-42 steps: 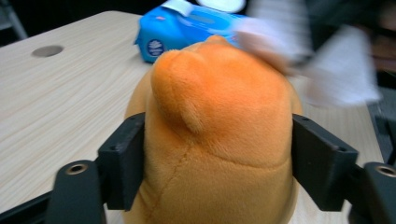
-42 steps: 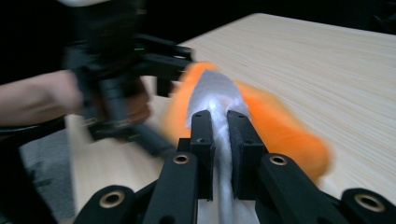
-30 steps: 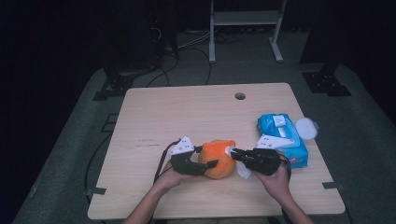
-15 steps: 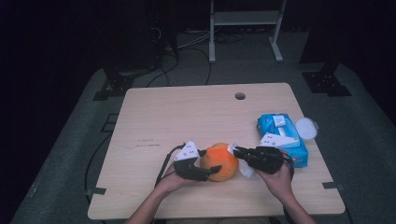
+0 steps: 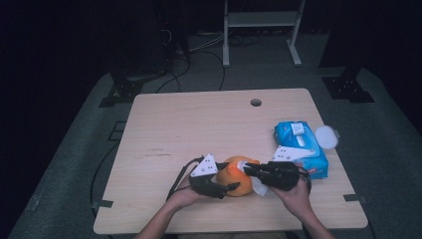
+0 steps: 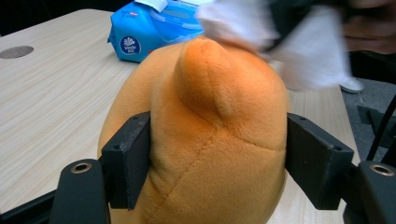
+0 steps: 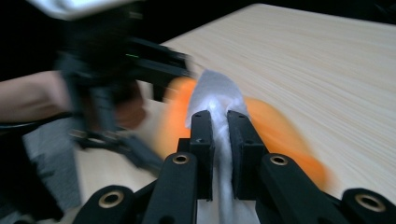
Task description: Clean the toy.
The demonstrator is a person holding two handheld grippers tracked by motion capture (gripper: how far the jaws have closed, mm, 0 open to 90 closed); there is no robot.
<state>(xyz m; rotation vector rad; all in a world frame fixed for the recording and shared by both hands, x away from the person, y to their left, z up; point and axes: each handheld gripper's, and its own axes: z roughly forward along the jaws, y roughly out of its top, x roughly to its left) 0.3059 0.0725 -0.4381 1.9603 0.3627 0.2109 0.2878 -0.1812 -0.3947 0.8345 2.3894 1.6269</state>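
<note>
Sitting between left claw [image 6: 217,172] pads: plush toy [image 6: 205,140]

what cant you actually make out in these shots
- Orange plush toy: its underside and far side, hidden by its own bulk in the left gripper view.
- White wipe: whether it touches the toy; motion blur in the right gripper view.
- Blue wipes pack: label too small in the high view.
- Left gripper: blurred in the right gripper view.

plush toy [image 6: 210,140] orange | wipe [image 7: 217,93] white | wipes pack [image 5: 301,149] blue | table [image 5: 199,124] lt wood
</note>
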